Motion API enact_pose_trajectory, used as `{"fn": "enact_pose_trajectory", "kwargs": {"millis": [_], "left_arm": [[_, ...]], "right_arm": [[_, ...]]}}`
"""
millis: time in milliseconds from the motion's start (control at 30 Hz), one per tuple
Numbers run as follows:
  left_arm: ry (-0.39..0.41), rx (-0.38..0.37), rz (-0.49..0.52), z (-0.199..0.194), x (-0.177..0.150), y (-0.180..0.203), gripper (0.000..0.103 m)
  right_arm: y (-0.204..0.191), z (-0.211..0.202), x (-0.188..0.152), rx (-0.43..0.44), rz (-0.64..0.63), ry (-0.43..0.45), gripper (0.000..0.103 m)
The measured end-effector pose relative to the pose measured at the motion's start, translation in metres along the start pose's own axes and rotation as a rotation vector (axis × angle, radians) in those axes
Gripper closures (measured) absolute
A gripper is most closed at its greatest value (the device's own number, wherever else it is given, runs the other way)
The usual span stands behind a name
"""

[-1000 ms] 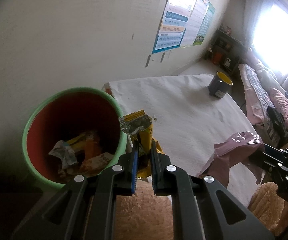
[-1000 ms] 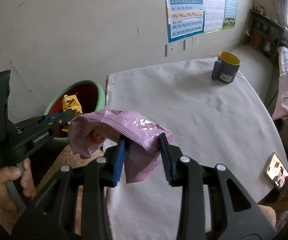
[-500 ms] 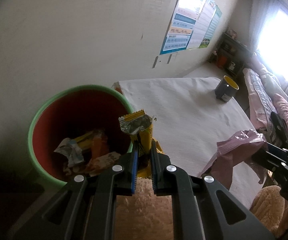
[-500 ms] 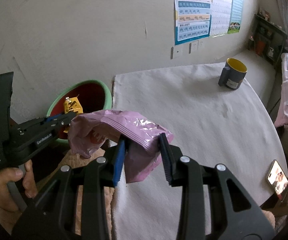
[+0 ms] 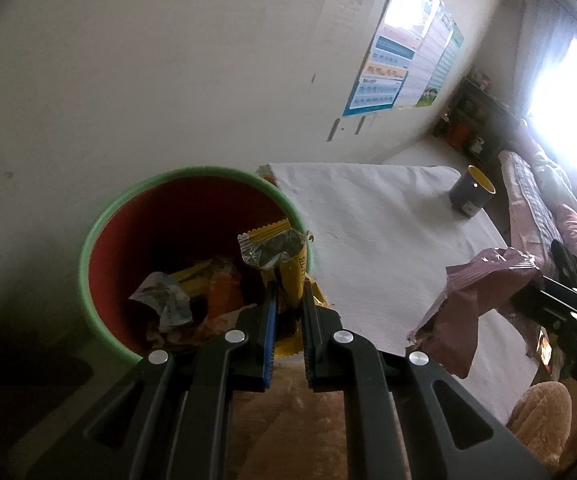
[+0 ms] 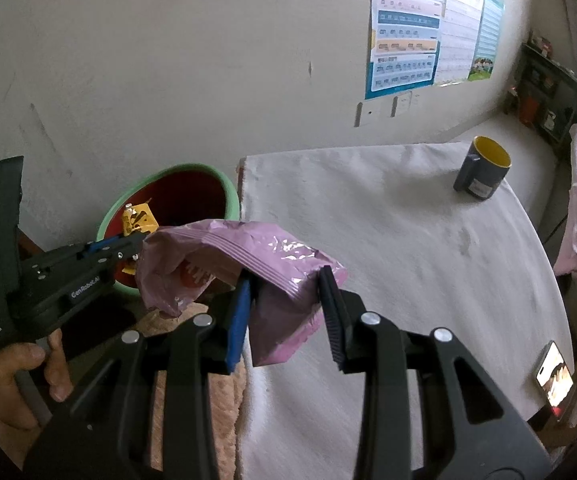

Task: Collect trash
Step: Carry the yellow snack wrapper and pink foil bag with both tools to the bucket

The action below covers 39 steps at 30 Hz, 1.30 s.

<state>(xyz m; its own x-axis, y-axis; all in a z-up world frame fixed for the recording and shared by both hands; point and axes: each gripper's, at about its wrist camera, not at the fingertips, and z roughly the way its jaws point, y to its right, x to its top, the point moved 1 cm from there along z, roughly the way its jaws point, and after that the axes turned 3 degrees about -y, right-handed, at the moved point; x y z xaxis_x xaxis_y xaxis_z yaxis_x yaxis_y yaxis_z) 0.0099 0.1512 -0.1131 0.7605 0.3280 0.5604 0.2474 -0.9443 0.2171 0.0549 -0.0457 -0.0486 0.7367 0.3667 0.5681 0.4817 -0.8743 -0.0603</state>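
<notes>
Left gripper [image 5: 288,304] clamped on yellow wrapper [image 5: 284,256] above bin [image 5: 88,240] rim, bin beside table [image 6: 408,240] left edge, right gripper [image 6: 284,288] clamped on pink bag [image 6: 248,256] over table's near-left corner, mug [image 6: 484,174] at far-right edge, phone [image 6: 554,376] at near-right edge.

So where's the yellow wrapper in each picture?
Left wrist view: the yellow wrapper sits near the middle, pinched in the left gripper, over the near rim of the bin.
Right wrist view: it is small at middle left, above the bin's red inside, at the left gripper's tip.
Shared landmark: the grey mug with the yellow inside, on the white table.
</notes>
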Motion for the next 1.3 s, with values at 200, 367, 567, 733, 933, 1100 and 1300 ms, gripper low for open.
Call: {"fn": "enact_pose_trajectory", "kwargs": {"millis": [200, 367, 567, 733, 933, 1100, 1300], "left_arm": [[0.000, 0.005, -0.023, 0.001, 0.001, -0.011, 0.094], [-0.003, 0.011, -0.038, 0.004, 0.000, -0.018, 0.094], [-0.002, 0.018, -0.059, 0.005, 0.000, -0.028, 0.094], [-0.002, 0.025, -0.067, 0.007, 0.001, -0.035, 0.094], [-0.001, 0.037, -0.080, 0.009, 0.005, -0.045, 0.094], [-0.006, 0.046, -0.095, 0.013, 0.007, -0.056, 0.094], [0.001, 0.057, -0.102, 0.018, 0.017, -0.066, 0.094]], "right_arm": [[-0.009, 0.005, 0.003, -0.001, -0.014, -0.009, 0.070], [-0.013, 0.010, 0.005, -0.005, -0.024, -0.016, 0.070], [-0.018, 0.015, 0.008, -0.008, -0.036, -0.021, 0.070], [-0.027, 0.018, 0.014, -0.007, -0.055, -0.019, 0.070], [-0.040, 0.024, 0.024, -0.002, -0.082, -0.015, 0.070], [-0.050, 0.030, 0.032, 0.001, -0.100, -0.011, 0.070], [-0.067, 0.044, 0.044, -0.002, -0.135, -0.017, 0.070]]}}
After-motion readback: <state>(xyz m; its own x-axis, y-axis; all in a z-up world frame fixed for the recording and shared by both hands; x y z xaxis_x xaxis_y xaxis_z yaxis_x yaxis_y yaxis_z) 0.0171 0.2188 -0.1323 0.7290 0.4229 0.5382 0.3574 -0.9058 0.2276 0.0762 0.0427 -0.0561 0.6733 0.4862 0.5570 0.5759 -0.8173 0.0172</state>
